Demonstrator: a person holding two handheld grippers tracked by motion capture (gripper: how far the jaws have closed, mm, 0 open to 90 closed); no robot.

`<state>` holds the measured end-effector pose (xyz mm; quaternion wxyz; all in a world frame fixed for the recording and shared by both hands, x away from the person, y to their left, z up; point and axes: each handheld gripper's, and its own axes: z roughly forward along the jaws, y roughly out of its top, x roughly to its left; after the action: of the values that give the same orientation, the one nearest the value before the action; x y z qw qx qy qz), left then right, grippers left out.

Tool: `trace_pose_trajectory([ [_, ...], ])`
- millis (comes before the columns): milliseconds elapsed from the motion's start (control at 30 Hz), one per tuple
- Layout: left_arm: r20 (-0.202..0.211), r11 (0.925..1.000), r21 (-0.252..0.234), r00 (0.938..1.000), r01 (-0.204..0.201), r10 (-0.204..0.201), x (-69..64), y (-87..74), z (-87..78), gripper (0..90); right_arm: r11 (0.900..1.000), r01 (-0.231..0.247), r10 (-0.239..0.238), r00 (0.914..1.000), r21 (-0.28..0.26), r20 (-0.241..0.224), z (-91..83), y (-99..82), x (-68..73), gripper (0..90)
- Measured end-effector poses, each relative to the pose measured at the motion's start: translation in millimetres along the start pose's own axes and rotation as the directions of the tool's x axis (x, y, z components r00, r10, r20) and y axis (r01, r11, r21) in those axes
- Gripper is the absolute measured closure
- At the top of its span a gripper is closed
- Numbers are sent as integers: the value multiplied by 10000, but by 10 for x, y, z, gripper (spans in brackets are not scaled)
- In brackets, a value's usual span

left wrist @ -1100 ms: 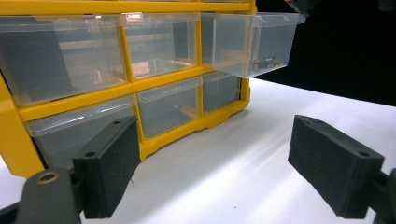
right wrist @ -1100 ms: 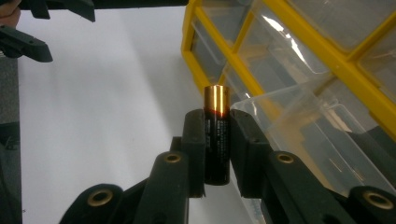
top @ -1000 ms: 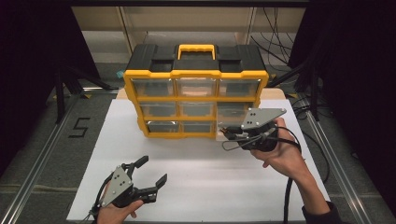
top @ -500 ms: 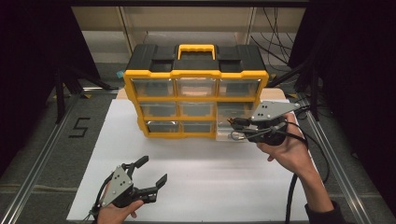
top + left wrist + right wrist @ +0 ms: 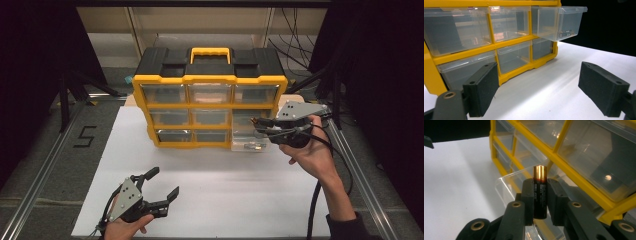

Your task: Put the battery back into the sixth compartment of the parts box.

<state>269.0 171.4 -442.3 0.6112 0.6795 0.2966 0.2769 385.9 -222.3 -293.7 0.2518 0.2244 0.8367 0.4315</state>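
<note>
Surface: a white sheet covers the table, dark room all around, a black "5" mark on the grey floor strip at the left.
Organizer: yellow-and-black drawer cabinet stands upright at the far side of the sheet, clear drawers in three rows, yellow handle on top.
Open drawer: the bottom-right clear drawer is pulled out over the sheet; in the left gripper view it juts from the cabinet, something small and dark lying inside it.
Right gripper: up beside the cabinet's right end, above the pulled-out drawer, jaws clenched on a battery.
Battery: black body, copper-coloured top, clamped upright between the two pads in the right gripper view, the drawer's clear rim right behind it.
Left gripper: low at the near left of the sheet, well apart from the cabinet, jaws spread wide with nothing between them; its own view shows both black pads apart over bare white sheet.
</note>
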Motion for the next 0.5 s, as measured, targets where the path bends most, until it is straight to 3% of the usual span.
trace_pose_trajectory([
  [500,9,10000,4,10000,-25,25,1,-4,2,162,9994,-182,173,9994,306,285,114,-61,-147,767],
])
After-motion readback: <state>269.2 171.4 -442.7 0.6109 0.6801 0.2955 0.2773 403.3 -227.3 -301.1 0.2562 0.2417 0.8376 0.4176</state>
